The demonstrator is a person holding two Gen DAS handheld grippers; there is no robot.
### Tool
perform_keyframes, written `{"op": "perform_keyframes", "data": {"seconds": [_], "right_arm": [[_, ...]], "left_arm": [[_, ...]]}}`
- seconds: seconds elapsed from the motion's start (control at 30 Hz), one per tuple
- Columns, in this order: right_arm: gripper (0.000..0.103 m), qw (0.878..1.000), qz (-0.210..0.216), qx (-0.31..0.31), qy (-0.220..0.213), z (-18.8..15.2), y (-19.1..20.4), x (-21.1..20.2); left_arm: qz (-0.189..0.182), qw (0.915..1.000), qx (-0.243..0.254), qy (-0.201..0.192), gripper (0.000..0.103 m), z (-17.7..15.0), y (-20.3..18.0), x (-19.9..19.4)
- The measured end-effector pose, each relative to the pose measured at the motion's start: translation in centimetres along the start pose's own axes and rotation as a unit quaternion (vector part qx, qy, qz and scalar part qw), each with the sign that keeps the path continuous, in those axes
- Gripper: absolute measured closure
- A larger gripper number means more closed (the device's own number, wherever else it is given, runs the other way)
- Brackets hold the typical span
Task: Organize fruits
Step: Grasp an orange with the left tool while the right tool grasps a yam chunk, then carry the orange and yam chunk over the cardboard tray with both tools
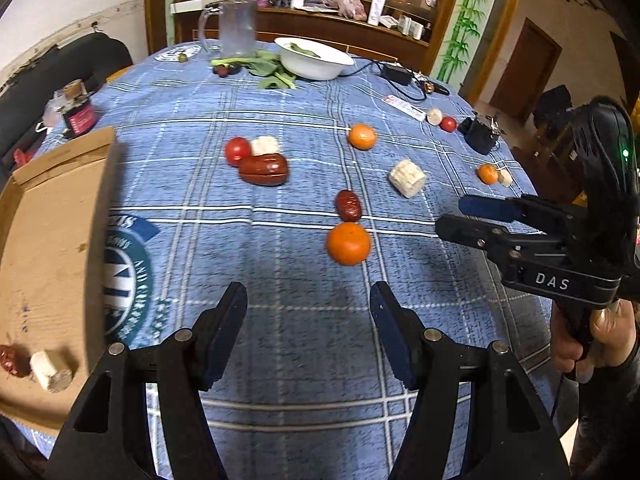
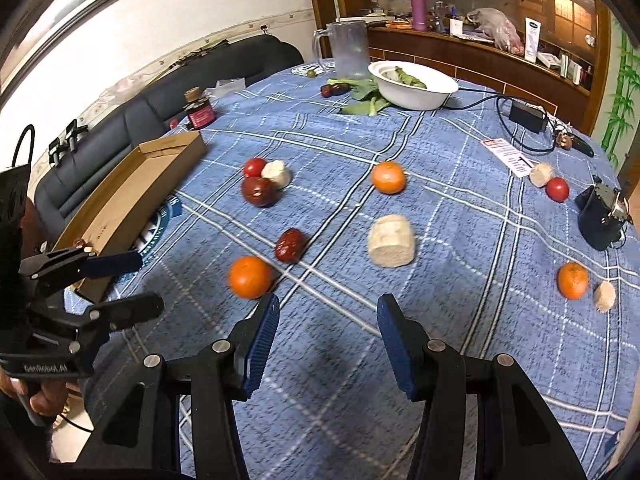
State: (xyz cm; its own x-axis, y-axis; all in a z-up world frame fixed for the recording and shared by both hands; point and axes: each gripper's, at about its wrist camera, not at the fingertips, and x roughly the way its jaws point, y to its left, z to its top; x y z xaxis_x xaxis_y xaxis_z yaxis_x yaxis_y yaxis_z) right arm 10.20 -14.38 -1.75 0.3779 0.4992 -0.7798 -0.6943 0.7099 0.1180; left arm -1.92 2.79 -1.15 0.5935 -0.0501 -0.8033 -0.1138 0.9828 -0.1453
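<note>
Ahead of my left tongs' point(image 1: 308, 300) dark-blue pads I see an orange mandarin point(image 1: 348, 243), a dark-red date point(image 1: 348, 205), a blue plaid cloth point(image 1: 288, 344), and, left, a brown box point(image 1: 52, 216).

On your left the cardboard box point(image 1: 52, 240) lies on the table point(image 1: 280, 360), with a jujube point(image 1: 10, 360) inside. Near the middle, an orange point(image 1: 348, 243) sits just before another jujube point(image 1: 348, 205). Far behind stands the bowl point(image 1: 316, 58).
</note>
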Motion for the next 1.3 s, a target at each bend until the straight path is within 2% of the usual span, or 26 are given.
{"op": "perform_keyframes", "data": {"seconds": [0.17, 0.23, 0.47, 0.5, 0.53, 0.67, 0.7, 0.73, 0.77, 0.93, 1.1, 1.3], "right_arm": [[0.05, 1.0, -0.015, 0.009, 0.002, 1.2, -1.2, 1.2], [0.05, 0.999, -0.039, 0.01, 0.006, 1.6, -1.7, 2.0], [0.05, 0.998, -0.047, 0.027, 0.01, 2.8, -3.1, 4.4], [0.05, 0.998, -0.048, 0.029, 0.011, 2.8, -3.1, 4.7], [0.05, 0.998, -0.047, 0.031, 0.013, 3.0, -3.1, 5.1], [0.051, 0.998, -0.049, 0.024, 0.021, 3.2, -2.9, 6.4], [0.054, 0.998, -0.052, 0.02, 0.024, 3.1, -2.8, 6.7], [0.064, 0.998, -0.057, 0.018, 0.027, 3.1, -2.7, 7.0], [0.066, 0.998, -0.062, 0.016, 0.028, 3.0, -2.7, 7.1], [0.066, 0.998, -0.057, 0.016, 0.014, 3.0, -2.0, 5.8], [0.066, 0.999, -0.035, 0.015, -0.002, 3.4, -0.5, 4.1], [0.066, 1.0, -0.005, 0.003, -0.013, 3.8, 2.6, 2.6]], "left_arm": [[-0.014, 0.9998, 0.006, 0.013, 0.041, 0.9, -1.1, 1.8], [-0.016, 0.9997, 0.008, 0.018, 0.041, 1.3, -1.5, 2.6], [0.0, 0.9991, 0.022, 0.036, 0.041, 1.9, -2.7, 5.5], [0.006, 0.9989, 0.024, 0.039, 0.042, 2.0, -2.8, 6.0], [0.009, 0.9988, 0.024, 0.043, 0.051, 2.0, -2.8, 6.5], [0.017, 0.999, 0.028, 0.032, 0.06, 2.4, -2.9, 7.0], [0.015, 0.9991, 0.027, 0.03, 0.064, 2.5, -2.8, 7.0], [0.014, 0.9991, 0.026, 0.03, 0.073, 2.6, -2.7, 7.1], [0.011, 0.9992, 0.024, 0.03, 0.073, 2.7, -2.5, 7.1], [0.007, 0.9995, 0.009, 0.028, 0.073, 2.5, -1.3, 6.3], [0.009, 0.9998, -0.007, 0.014, 0.073, 2.2, 0.4, 4.4], [0.025, 0.9994, -0.023, -0.007, 0.073, 1.6, 2.7, 1.6]]}}
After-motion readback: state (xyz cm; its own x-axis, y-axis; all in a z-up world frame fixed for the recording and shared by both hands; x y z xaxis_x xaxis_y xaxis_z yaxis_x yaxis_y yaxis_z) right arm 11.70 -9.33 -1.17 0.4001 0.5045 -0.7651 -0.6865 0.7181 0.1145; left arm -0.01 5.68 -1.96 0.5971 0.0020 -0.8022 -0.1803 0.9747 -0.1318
